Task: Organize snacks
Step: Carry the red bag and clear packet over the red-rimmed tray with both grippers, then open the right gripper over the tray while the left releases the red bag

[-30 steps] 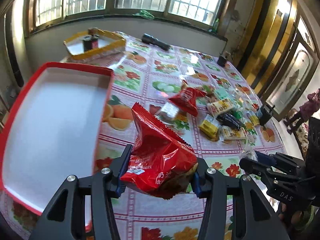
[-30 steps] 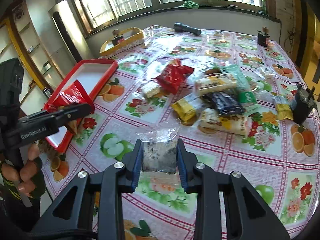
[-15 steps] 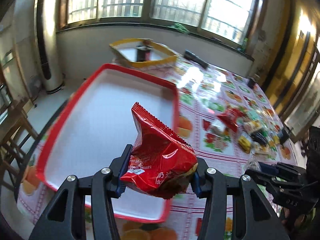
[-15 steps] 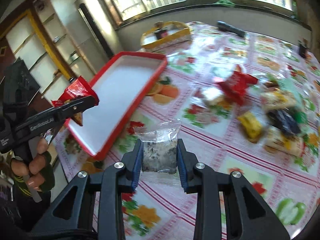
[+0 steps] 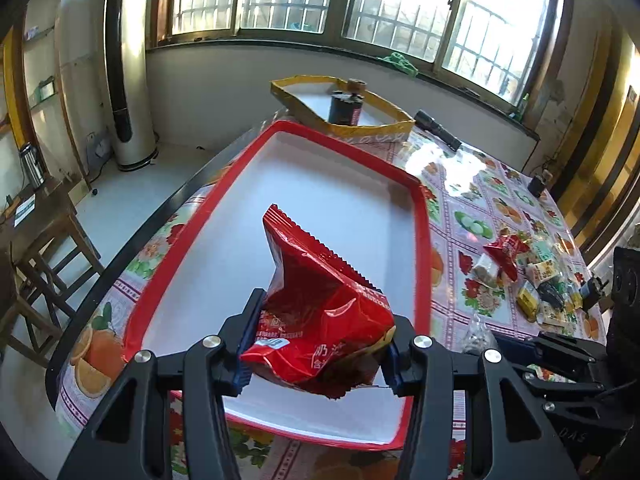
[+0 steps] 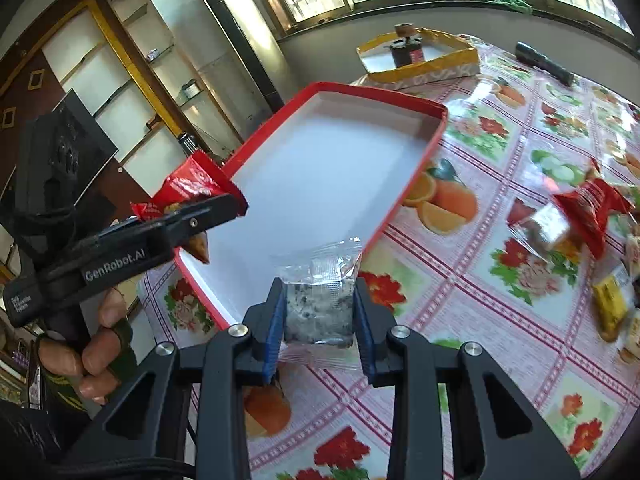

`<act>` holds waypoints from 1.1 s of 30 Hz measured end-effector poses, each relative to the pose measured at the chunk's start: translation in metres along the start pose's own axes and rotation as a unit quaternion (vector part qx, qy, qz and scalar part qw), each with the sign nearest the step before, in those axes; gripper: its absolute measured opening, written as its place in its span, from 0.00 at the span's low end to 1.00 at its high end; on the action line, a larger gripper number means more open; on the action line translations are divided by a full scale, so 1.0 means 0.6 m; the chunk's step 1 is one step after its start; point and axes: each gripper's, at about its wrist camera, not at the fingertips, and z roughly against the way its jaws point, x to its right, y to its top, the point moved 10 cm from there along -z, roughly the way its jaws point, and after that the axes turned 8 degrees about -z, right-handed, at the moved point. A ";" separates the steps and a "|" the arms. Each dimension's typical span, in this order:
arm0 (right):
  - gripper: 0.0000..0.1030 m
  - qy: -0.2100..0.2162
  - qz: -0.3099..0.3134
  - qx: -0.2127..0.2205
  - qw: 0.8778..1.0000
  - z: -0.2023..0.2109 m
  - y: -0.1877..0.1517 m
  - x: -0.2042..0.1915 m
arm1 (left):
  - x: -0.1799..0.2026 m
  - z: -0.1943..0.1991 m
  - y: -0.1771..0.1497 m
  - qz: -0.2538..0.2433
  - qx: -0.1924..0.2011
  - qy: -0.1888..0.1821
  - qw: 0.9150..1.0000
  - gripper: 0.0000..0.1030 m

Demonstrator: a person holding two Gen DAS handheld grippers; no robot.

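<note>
Nearing red tray (image 5: 423, 240), both snacks gripped.

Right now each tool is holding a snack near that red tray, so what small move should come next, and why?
Probably lower the left tool a little and let go of the red snack bag: it already hangs over the bare white floor of the red tray. The right tool, gripping the clear-wrapped snack, sits only at the tray's edge.

Red packet (image 5: 320, 312); red-rimmed, perhaps white, tray (image 5: 423, 240).
</note>
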 end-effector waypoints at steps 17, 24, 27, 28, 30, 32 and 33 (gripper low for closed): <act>0.33 -0.009 -0.001 -0.008 1.000 -0.091 0.078 -0.013 | -0.032 -0.021 -0.011 -0.012 -0.009 0.071 0.997 0.49; 0.33 -0.028 0.021 -0.029 0.999 -0.128 0.065 -0.019 | -0.038 -0.044 -0.025 -0.018 -0.023 0.079 0.996 0.49; 0.34 -0.034 0.022 -0.039 0.998 -0.138 0.059 -0.015 | -0.043 -0.054 -0.034 -0.016 -0.034 0.078 0.996 0.49; 0.35 -0.034 0.023 -0.041 0.998 -0.140 0.058 -0.015 | -0.044 -0.056 -0.038 -0.015 -0.038 0.078 0.996 0.49; 0.36 -0.036 0.025 -0.043 0.998 -0.140 0.057 -0.015 | -0.049 -0.057 -0.043 -0.011 -0.044 0.078 0.996 0.51; 0.42 -0.034 0.024 -0.038 0.998 -0.136 0.059 -0.014 | -0.052 -0.053 -0.045 -0.007 -0.046 0.076 0.996 0.54; 0.44 -0.033 0.022 -0.031 0.999 -0.129 0.062 -0.013 | -0.055 -0.049 -0.044 -0.005 -0.043 0.078 0.996 0.61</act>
